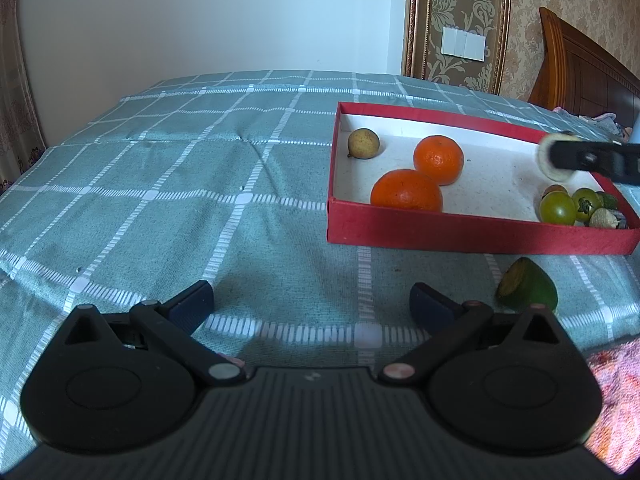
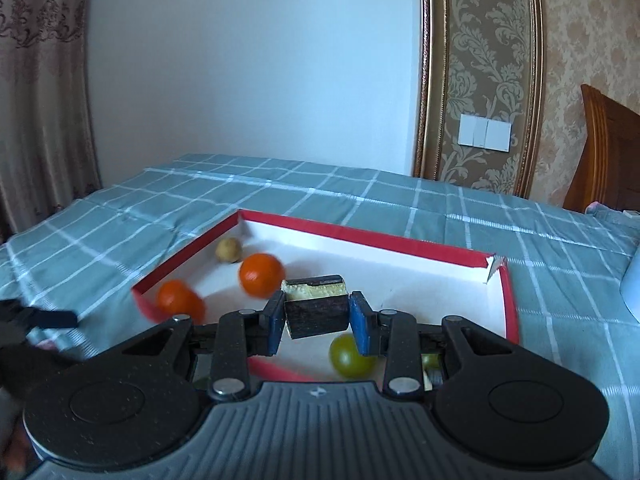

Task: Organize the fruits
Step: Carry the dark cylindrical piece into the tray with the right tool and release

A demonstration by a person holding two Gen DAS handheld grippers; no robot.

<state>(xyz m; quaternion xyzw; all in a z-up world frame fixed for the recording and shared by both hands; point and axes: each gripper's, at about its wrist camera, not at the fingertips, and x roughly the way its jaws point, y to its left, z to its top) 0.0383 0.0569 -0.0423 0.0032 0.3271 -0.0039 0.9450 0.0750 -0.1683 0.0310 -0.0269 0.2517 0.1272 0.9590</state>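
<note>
Right tongs pinching a dark-skinned fruit chunk, held above the red box: placing step. Next, lower and release inside the box. Left tongs spread, empty, near the lime half outside the box.

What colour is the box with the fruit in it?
Red outside, white inside the box; the left wrist view shows it best.
</note>
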